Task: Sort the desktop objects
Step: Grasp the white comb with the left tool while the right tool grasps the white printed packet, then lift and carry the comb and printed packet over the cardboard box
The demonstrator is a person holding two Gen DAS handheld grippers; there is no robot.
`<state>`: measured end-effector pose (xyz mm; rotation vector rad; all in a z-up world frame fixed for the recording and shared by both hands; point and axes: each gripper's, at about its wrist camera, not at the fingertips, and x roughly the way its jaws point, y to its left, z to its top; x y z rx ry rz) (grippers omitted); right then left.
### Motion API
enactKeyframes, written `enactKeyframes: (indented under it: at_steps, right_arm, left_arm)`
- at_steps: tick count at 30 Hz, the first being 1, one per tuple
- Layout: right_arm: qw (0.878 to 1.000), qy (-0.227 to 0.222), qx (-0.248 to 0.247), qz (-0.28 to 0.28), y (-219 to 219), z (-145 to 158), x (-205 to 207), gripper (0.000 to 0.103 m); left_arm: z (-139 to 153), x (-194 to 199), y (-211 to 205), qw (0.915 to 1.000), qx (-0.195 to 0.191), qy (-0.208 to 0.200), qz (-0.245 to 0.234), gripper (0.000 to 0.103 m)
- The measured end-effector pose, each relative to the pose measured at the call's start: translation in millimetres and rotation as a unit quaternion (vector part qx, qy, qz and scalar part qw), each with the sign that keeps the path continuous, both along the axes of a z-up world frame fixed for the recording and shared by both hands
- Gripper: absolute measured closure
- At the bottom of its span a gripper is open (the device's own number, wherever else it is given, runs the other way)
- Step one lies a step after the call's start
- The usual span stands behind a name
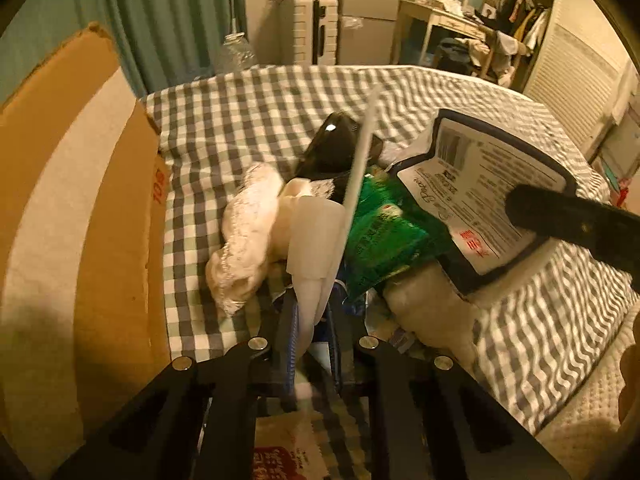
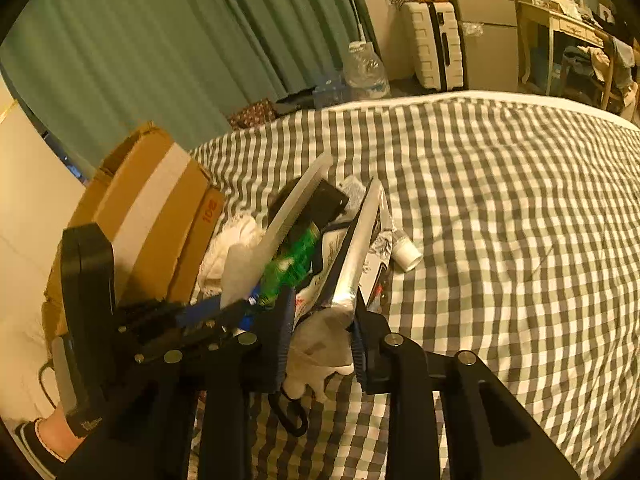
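Note:
A small heap lies on the checked bedspread (image 1: 240,120). My left gripper (image 1: 366,128) is shut, its white-taped fingers pinching the left edge of a crumpled green packet (image 1: 380,240), which tilts up along the fingers. In the right wrist view the same left gripper (image 2: 316,176) reaches in from the left beside the green packet (image 2: 292,264). My right gripper (image 2: 356,216) is shut on a navy-edged white packet (image 2: 332,264), and its black finger (image 1: 560,216) lies across the printed face of that packet (image 1: 480,184). A black object (image 1: 332,148) lies behind them.
A cardboard box (image 1: 80,200) stands close on the left. A white lacy cloth (image 1: 248,232) lies between box and heap. A white soft item (image 2: 320,344) and a black cable (image 2: 288,416) sit under my right gripper. A small white-capped tube (image 2: 406,254) lies to the right.

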<state>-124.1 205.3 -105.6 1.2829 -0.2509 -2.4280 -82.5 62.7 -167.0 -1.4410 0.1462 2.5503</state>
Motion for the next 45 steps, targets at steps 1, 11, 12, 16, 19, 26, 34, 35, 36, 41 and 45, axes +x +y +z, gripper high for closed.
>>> enactKeyframes:
  at_steps: [1,11,12,16,19,26,34,35,36,41,45]
  right_arm:
    - [1.000,0.003,0.000,-0.003,1.3,3.4,1.0,0.080]
    - [0.999,0.048,0.000,-0.023,9.6,39.3,15.2,0.081]
    - [0.998,0.054,0.000,-0.026,9.8,43.8,16.7,0.081]
    - [0.997,0.074,-0.003,-0.036,15.2,57.7,23.5,0.081]
    - [0.995,0.091,-0.005,-0.042,13.5,69.6,28.7,0.081]
    - [0.990,0.132,0.001,-0.050,6.1,97.5,41.0,0.081]
    - [0.983,0.174,-0.007,-0.057,2.0,119.9,69.5,0.081]
    - [0.982,0.180,-0.007,-0.058,0.9,123.4,72.4,0.081]
    - [0.981,0.185,-0.006,-0.058,-0.3,125.8,75.0,0.081]
    - [0.975,0.217,-0.003,-0.051,-6.7,144.0,90.8,0.081]
    - [0.968,0.249,0.004,-0.042,-18.1,158.3,107.1,0.081]
  left_arm:
    - [3.5,1.4,0.3,1.0000,0.006,0.001,-0.003,0.092]
    - [47.4,15.4,4.4,0.9983,0.037,0.042,-0.016,0.093]
    - [50.2,17.5,-0.4,0.9980,0.040,0.046,-0.016,0.093]
    - [67.3,22.6,-5.3,0.9965,0.053,0.063,-0.017,0.093]
    - [80.9,27.8,-7.3,0.9952,0.052,0.081,-0.020,0.093]
    - [109.6,47.5,-11.4,0.9910,0.056,0.119,-0.026,0.093]
    - [140.1,70.4,-17.5,0.9847,0.050,0.165,-0.025,0.093]
    - [144.4,72.8,-19.0,0.9839,0.049,0.170,-0.024,0.093]
    - [148.4,75.3,-20.9,0.9830,0.048,0.176,-0.022,0.093]
    - [169.8,91.4,-35.0,0.9788,0.055,0.197,-0.013,0.093]
    - [187.6,103.8,-46.3,0.9741,0.056,0.219,-0.005,0.093]
